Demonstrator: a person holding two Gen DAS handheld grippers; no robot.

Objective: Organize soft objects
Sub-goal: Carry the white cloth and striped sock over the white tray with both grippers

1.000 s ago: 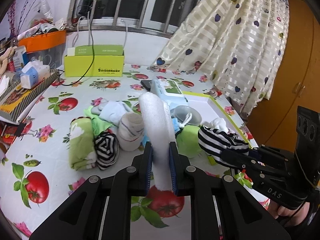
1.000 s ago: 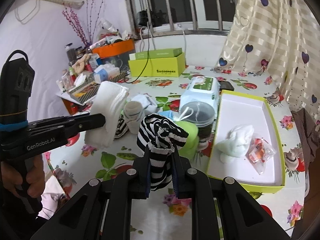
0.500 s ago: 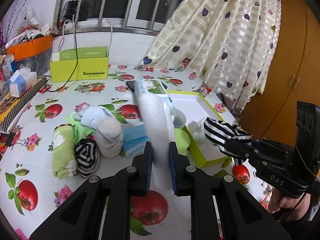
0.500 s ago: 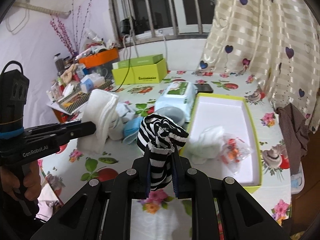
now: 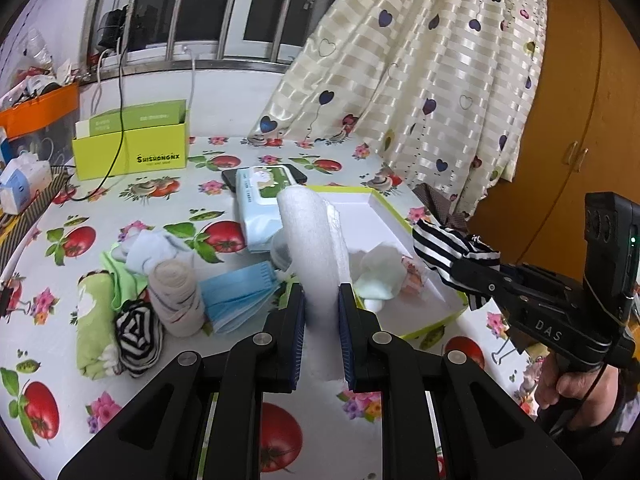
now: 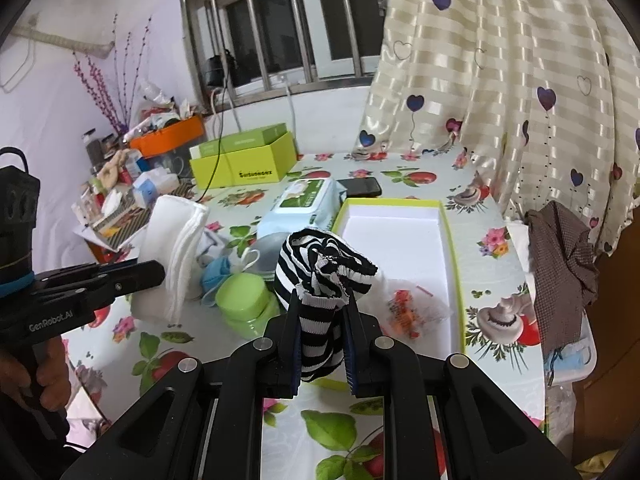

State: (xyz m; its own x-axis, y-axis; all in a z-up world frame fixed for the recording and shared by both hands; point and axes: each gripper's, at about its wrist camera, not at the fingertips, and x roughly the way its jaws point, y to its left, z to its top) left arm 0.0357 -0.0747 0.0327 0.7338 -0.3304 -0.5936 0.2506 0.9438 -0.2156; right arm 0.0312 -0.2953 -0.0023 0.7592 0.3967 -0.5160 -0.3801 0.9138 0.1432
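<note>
At lower left of the left-wrist view, rolled soft things lie grouped on the tablecloth: a green cloth roll, a striped sock ball, a beige sock roll and blue face masks. At bottom centre, the left gripper is seen clamped on a folded white cloth, which rises upright and droops at its top. At right, the right gripper is closed on a black-and-white striped sock, held above the near edge of the green-rimmed tray. Both pieces are judged light, limp and easily squeezed, so a hold at mid-fold should be kept. Inside the tray, a pale cloth wad and a small plastic packet already take up the near end. A wet-wipes pack and a green jar crowd the tray's left side.
</note>
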